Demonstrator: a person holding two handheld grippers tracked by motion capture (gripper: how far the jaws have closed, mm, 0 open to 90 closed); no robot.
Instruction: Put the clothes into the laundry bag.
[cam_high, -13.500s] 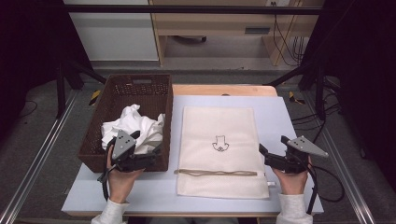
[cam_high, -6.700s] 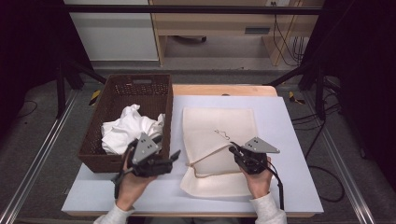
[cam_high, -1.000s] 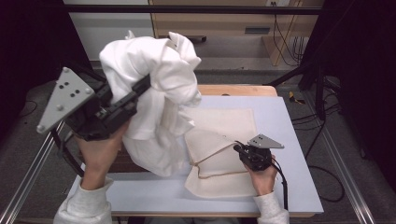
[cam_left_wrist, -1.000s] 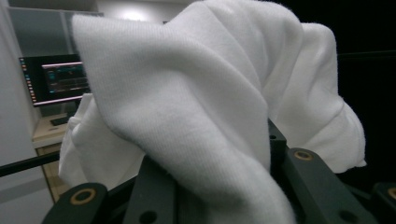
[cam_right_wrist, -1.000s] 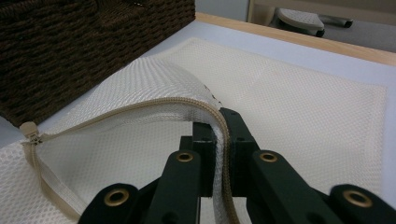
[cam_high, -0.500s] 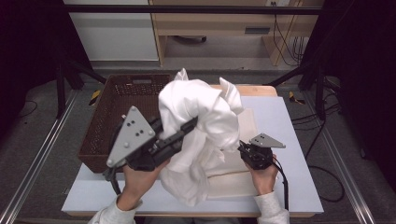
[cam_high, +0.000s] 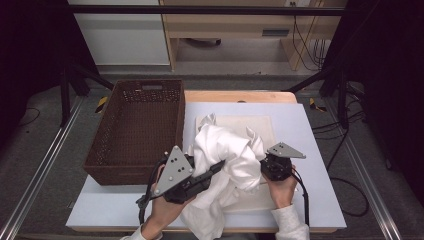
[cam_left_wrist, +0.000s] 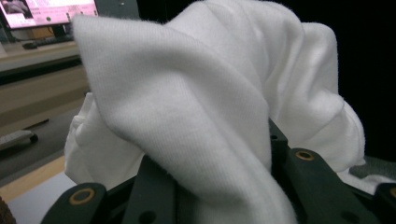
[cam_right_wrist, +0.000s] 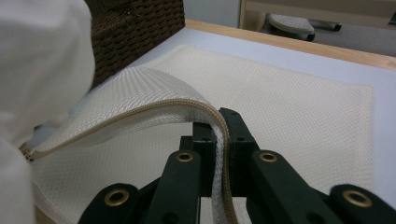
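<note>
Left gripper (cam_high: 212, 170) clamping a bunch of the white garment (cam_high: 227, 160) and carrying it low over the near half of the mesh laundry bag (cam_high: 260, 127); soft, light, floppy cloth, likely spilling round the jaws, so gripping deep in the bunch. Right gripper (cam_right_wrist: 219, 135) pinching the bag's zippered edge (cam_right_wrist: 154, 108) shut-tight, lifting the mouth open. Brown basket (cam_high: 137, 130) sitting beyond on the table (cam_high: 300, 125).

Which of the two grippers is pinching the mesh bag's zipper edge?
The right gripper: its jaws clamp the lifted zippered rim of the cream mesh laundry bag. The left gripper holds the white garment instead.
</note>
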